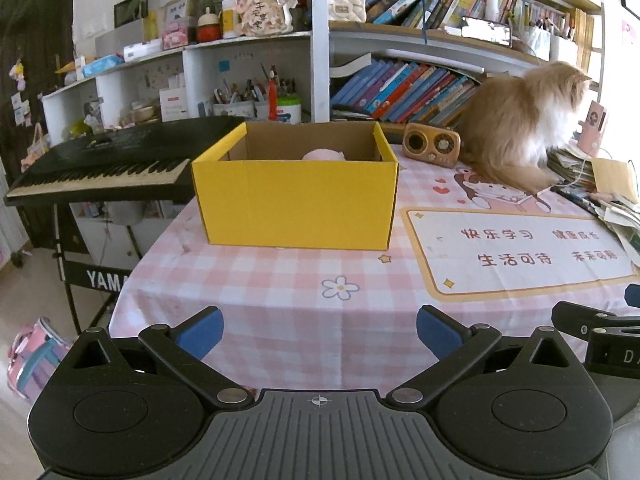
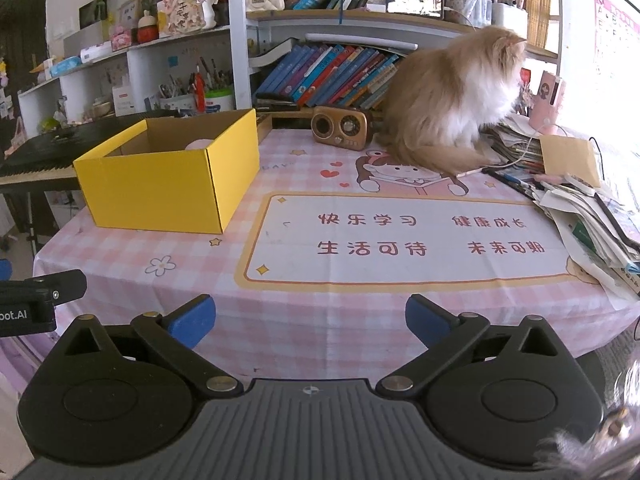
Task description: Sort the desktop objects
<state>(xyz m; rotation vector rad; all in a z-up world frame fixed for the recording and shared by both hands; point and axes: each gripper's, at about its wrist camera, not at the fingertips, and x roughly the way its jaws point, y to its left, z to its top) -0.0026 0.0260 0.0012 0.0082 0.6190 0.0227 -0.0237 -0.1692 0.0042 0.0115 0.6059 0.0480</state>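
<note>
The yellow cardboard box [image 1: 296, 200] stands open-topped on the bench [image 1: 280, 320], toward its far left part, with its left wall close to the bench's left edge. Inside it a pale pink object [image 1: 323, 155] shows just above the front wall; what it is cannot be told. In front of the box, the pink checked cloth [image 2: 320, 320] lies bare down to the near edge, and the printed panel with red characters [image 2: 408, 236] to the box's right is bare too, giving a wide open stretch across the middle.

The left hand-held gripper [image 1: 320, 332] hovers over the near edge, jaws spread wide with nothing between the blue pads [image 1: 202, 330]. The right hand-held gripper [image 2: 310, 320] hangs just beside it, over the near edge as well, its jaws also wide and empty; its black body shows at the right rim of the left wrist view.

Behind the panel, a small brown radio [image 2: 340, 126] sits just right of the box's far corner, and a fluffy ginger and white cat [image 2: 448, 108] sits on the bench next to it, facing away. A loose pile of papers and books [image 2: 592, 216] crowds the right edge. Off the left edge stands a black keyboard [image 1: 108, 164], and book-filled shelves [image 1: 400, 84] close the far side.
</note>
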